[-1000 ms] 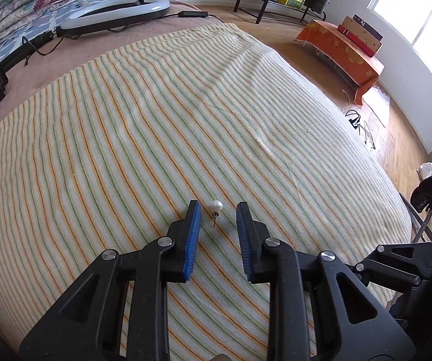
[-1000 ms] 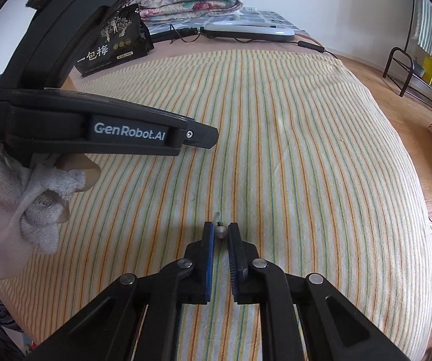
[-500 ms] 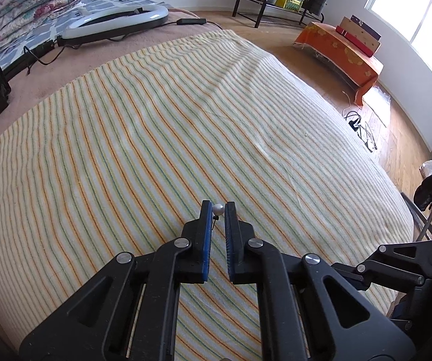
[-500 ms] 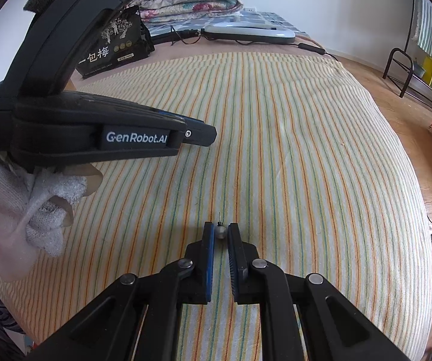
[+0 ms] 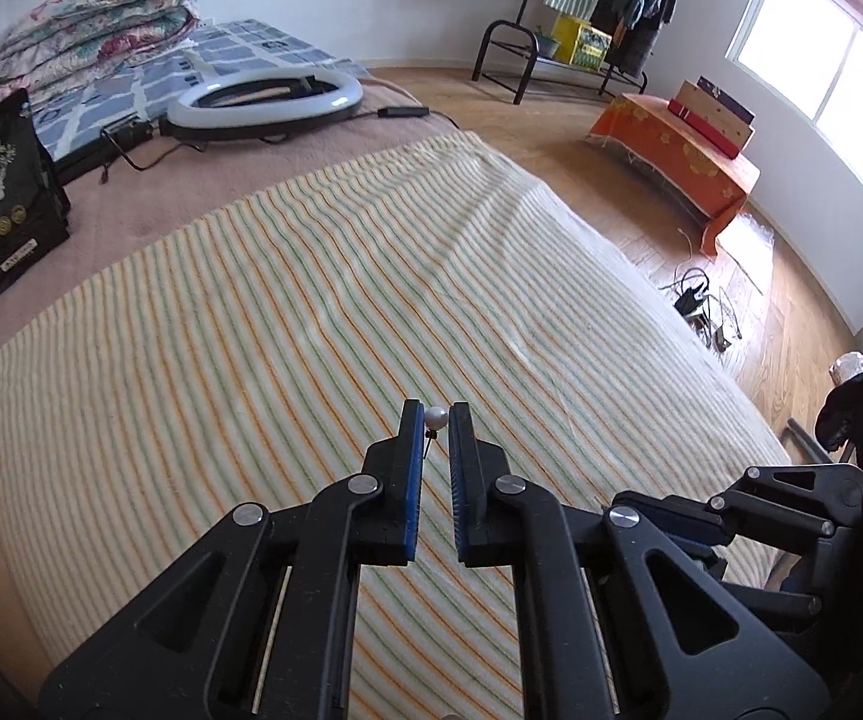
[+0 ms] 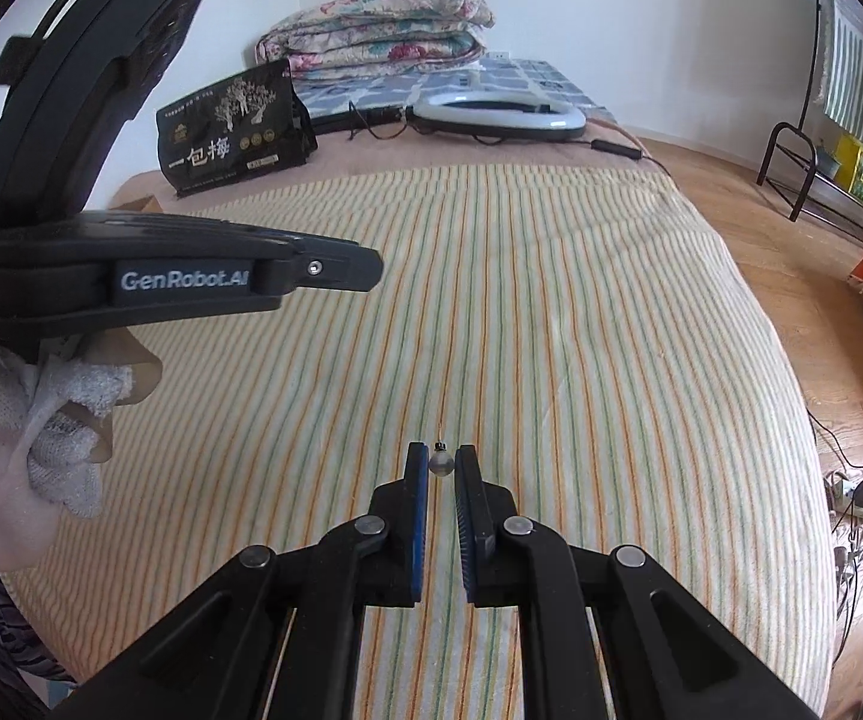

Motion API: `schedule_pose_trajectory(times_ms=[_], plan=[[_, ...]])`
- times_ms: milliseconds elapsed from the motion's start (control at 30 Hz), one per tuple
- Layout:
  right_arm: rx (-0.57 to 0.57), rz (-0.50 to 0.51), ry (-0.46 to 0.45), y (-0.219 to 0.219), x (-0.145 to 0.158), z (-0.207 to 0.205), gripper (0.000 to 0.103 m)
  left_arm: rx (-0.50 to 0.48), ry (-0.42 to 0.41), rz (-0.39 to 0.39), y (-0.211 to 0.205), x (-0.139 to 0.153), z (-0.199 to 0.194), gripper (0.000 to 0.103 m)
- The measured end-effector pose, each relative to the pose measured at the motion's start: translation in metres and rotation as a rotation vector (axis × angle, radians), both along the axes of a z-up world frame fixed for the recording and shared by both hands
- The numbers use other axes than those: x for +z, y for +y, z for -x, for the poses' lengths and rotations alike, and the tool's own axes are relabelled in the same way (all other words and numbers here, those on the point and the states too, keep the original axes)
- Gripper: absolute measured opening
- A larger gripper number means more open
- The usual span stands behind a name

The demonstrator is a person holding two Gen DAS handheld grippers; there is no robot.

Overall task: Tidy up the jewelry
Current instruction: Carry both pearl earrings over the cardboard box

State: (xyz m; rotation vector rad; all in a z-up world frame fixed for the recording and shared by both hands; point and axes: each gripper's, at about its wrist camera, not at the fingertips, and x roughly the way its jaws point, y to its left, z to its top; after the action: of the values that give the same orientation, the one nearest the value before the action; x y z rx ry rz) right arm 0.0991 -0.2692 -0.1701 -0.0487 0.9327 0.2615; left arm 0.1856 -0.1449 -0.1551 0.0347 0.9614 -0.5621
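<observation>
White pearl stud (image 5: pixel 436 418), grey stud (image 6: pixel 441 463)

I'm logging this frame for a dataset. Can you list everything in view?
pearl earring: 1, white, between left fingers
grey bead earring: 1, grey, between right fingers
striped towel: 1, cream with orange and green stripes, over bed
ring light: 1, white, far end of bed
black bag: 1, black, far left of bed
folded quilts: 1 stack, floral, by wall
orange-covered bench: 1, orange, by window
left gripper: 1, black with blue pads
right gripper: 1, black with blue pads
gloved hand: 1, white glove, under left gripper
</observation>
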Motion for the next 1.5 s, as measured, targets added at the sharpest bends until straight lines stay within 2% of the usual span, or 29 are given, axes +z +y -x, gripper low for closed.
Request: schedule_pose_trajectory(times_ms=[333, 733, 1067, 1500], plan=[[0.004, -0.025, -0.073, 0.012, 0.036, -0.002, 0.007, 0.071, -0.067, 0.032, 0.050, 0.039, 0.015, 0.006], [0.071, -0.056, -0.128, 0.056, 0.069, -0.005, 0.006, 0.196, -0.144, 0.050, 0.129, 0.077, 0.040, 0.006], [0.138, -0.064, -0.151, 0.111, 0.090, -0.008, 0.007, 0.277, -0.190, 0.025, 0.188, 0.088, 0.063, 0.006], [0.235, -0.054, -0.178, 0.180, 0.101, -0.009, 0.007, 0.387, -0.201, 0.005, 0.263, 0.086, 0.092, 0.006]])
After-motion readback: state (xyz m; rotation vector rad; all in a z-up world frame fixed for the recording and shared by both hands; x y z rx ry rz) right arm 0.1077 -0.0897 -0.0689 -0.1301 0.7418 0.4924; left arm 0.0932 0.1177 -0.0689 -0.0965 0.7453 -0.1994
